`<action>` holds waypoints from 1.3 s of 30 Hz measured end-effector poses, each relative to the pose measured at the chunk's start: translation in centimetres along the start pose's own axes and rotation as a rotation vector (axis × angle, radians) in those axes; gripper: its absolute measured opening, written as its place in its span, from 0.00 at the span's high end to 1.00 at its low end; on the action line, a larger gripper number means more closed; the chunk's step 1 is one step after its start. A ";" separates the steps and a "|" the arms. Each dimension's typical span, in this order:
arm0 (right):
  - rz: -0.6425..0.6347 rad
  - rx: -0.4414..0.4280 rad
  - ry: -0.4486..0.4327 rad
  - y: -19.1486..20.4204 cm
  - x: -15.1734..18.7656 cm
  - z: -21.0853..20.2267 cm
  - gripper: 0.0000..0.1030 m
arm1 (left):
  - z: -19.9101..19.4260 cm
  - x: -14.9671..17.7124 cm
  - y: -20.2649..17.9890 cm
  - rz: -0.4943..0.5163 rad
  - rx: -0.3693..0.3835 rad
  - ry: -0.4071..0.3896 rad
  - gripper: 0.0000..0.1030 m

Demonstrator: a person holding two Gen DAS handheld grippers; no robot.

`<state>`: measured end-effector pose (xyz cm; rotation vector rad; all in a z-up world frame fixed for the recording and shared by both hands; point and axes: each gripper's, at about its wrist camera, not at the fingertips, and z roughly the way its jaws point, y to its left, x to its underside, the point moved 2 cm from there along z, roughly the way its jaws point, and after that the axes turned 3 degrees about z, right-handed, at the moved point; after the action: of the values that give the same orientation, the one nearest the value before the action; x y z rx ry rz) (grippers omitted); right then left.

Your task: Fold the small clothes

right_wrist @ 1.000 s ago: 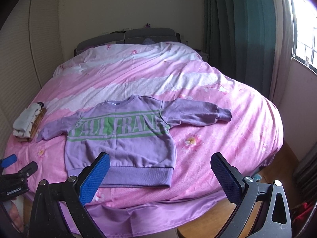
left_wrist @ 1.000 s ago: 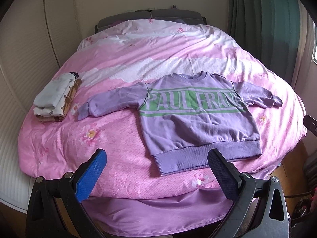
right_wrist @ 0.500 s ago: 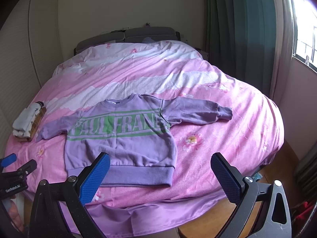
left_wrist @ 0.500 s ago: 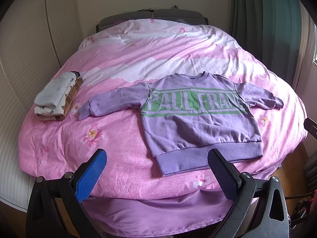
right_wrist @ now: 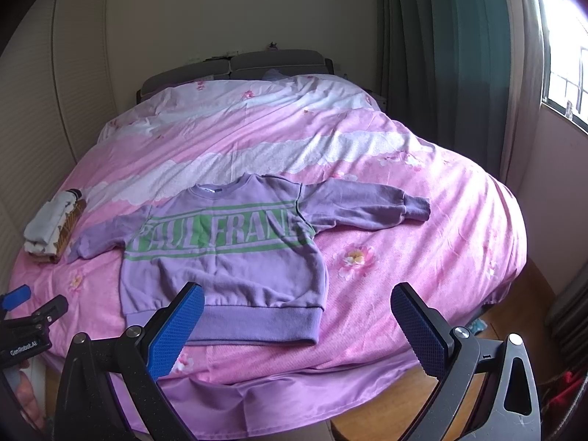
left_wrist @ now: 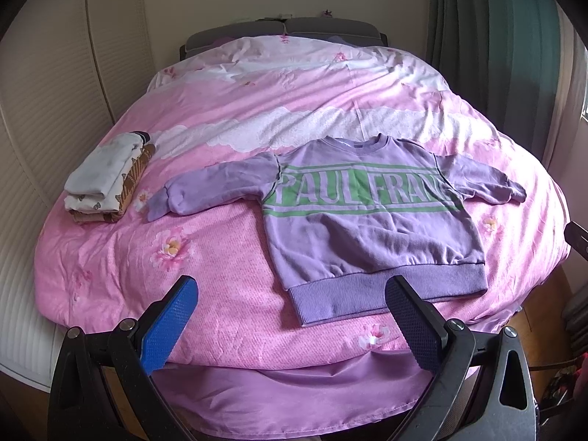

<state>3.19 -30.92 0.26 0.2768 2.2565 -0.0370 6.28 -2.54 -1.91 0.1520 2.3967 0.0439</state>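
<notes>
Left wrist view had the left gripper hovering off the foot of the bed, fingers wide apart and holding nothing. Laid flat on the pink floral duvet was the purple sweatshirt, front up, both sleeves spread out, its ribbed hem nearest the camera. Over by the bed's left edge sat a folded stack of clothes, well apart from the left cuff. From the right wrist view, the right gripper was likewise spread open and empty, short of the sweatshirt, green curtain behind
</notes>
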 end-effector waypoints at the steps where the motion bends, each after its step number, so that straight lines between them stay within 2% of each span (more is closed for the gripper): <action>1: 0.001 0.000 -0.001 0.0 0.0 0.0 0.00 | -0.1 0.1 0.1 -0.003 0.000 0.000 0.00; 24: 0.021 0.000 0.016 0.2 0.6 1.9 0.00 | 1.9 0.3 -0.5 -0.045 -0.025 0.009 0.00; 30: 0.058 0.020 -0.009 -2.3 -0.4 3.7 0.00 | 4.0 -1.7 -2.6 -0.056 -0.026 -0.013 0.00; 39: 0.179 0.116 -0.059 -9.3 -4.1 8.3 0.00 | 8.8 -6.8 -9.1 -0.032 -0.022 -0.056 0.00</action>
<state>10.02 -41.74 -2.59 0.5320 2.1663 -0.0804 16.29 -12.48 -4.55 0.1034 2.3413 0.0509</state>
